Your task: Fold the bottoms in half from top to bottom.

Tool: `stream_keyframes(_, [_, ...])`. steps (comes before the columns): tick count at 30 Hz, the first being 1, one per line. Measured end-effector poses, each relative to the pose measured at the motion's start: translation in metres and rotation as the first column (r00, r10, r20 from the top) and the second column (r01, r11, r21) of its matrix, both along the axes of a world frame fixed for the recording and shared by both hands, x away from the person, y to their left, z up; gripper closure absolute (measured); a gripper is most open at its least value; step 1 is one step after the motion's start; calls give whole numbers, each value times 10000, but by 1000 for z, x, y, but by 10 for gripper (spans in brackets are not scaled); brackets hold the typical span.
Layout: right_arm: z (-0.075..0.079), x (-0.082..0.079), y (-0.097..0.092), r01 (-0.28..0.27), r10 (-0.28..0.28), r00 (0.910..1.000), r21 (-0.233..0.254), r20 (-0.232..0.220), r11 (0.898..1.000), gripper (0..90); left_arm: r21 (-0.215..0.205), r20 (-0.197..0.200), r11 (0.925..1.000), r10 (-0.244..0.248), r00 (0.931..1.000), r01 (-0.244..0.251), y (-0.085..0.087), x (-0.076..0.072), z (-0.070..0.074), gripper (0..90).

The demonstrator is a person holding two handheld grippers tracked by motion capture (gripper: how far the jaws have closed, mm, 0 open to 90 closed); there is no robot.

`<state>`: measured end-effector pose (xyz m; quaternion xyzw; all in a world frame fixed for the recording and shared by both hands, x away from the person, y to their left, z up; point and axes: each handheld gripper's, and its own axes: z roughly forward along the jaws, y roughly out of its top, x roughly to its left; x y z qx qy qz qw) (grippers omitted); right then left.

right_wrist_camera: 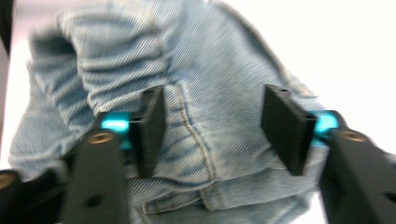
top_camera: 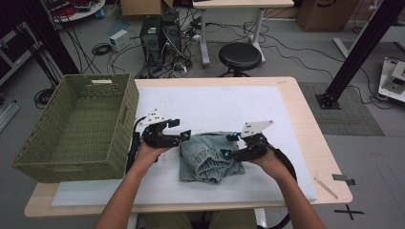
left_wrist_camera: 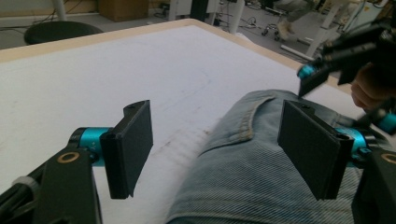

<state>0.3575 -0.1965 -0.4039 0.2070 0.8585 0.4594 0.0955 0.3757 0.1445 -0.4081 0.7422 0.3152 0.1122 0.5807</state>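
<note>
A folded pair of light blue jeans [top_camera: 207,160] lies on the white mat in the middle of the table. My left gripper [top_camera: 180,130] sits at the jeans' left edge, open, with the denim [left_wrist_camera: 243,163] reaching between its jaws but not pinched. My right gripper [top_camera: 228,145] hovers over the right side of the jeans, open; its jaws stand apart above a seam of the denim [right_wrist_camera: 201,140]. In the left gripper view the right gripper [left_wrist_camera: 322,70] shows at the upper right, held by a hand.
A green woven basket [top_camera: 76,126] stands on the table's left side, close to my left hand. The white mat [top_camera: 215,102] stretches behind the jeans. A black stool [top_camera: 239,56] and cables are on the floor beyond the table.
</note>
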Motion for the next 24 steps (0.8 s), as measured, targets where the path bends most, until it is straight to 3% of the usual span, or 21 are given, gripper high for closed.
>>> stream_keyframes(3, [5,2,-10,578,-590,9977,394,322,9976,330,-68,-116,9994,-330,9994,330,-8,-1,1,268])
stream_keyframes(6, [10,3,-22,1354,-1390,9891,709,487,9883,330,-203,-61,9978,-638,9979,637,-14,-2,2,269])
stream_keyframes(12, [8,6,-28,1797,-1816,9822,407,479,9829,332,-14,194,9886,-1504,9884,1504,-27,-6,-2,314])
stream_keyframes(15, [8,7,-27,1823,-1841,9817,401,490,9824,332,296,42,9835,-1788,9839,1786,-32,-8,-7,307])
stream_keyframes(19, [7,7,-27,1803,-1818,9822,345,467,9830,336,860,-274,9807,-1741,9844,1758,-35,-9,-15,271])
stream_keyframes(22, [8,7,-27,1798,-1813,9824,352,454,9831,338,1677,-268,9686,-1817,9830,1836,-35,-11,-20,271])
stream_keyframes(24, [8,7,-27,1782,-1796,9826,324,482,9835,338,1870,-266,9646,-1841,9825,1858,-32,-12,-23,272])
